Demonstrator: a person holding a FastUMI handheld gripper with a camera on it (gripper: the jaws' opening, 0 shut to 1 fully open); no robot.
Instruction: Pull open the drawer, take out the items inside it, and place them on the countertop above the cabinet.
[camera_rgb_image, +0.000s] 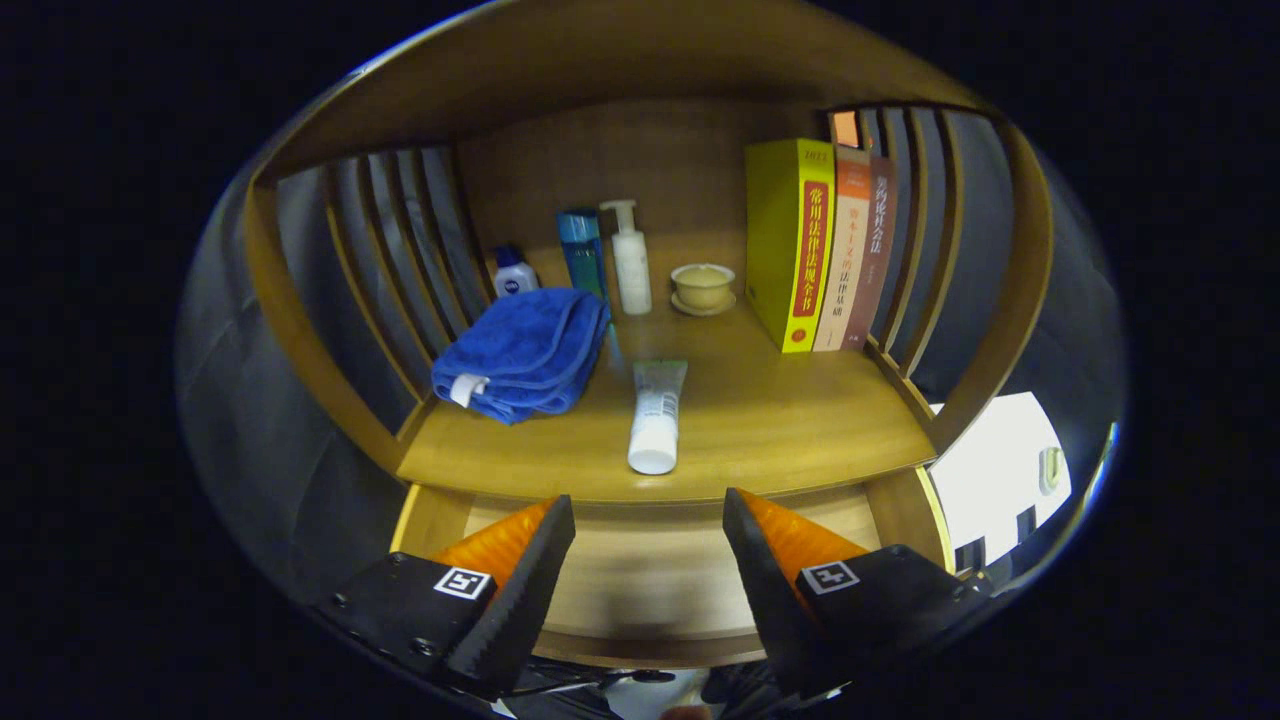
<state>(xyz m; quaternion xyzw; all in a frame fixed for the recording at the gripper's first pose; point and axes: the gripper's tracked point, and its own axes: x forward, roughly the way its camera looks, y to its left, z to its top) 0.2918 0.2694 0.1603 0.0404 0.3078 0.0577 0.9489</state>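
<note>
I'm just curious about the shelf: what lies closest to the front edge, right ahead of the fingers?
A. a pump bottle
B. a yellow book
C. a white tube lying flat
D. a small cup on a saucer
C: the tube lies flat near the countertop's front edge, just beyond the open, empty gripper; the books, cup and bottles stand farther back.

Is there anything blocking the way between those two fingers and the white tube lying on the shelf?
Nothing visible does. The hand-held gripper is open and holds nothing, and the white tube lies on the countertop just beyond its fingers, cap end toward them. The folded blue towel sits beside the tube, clear of the straight path.
</note>
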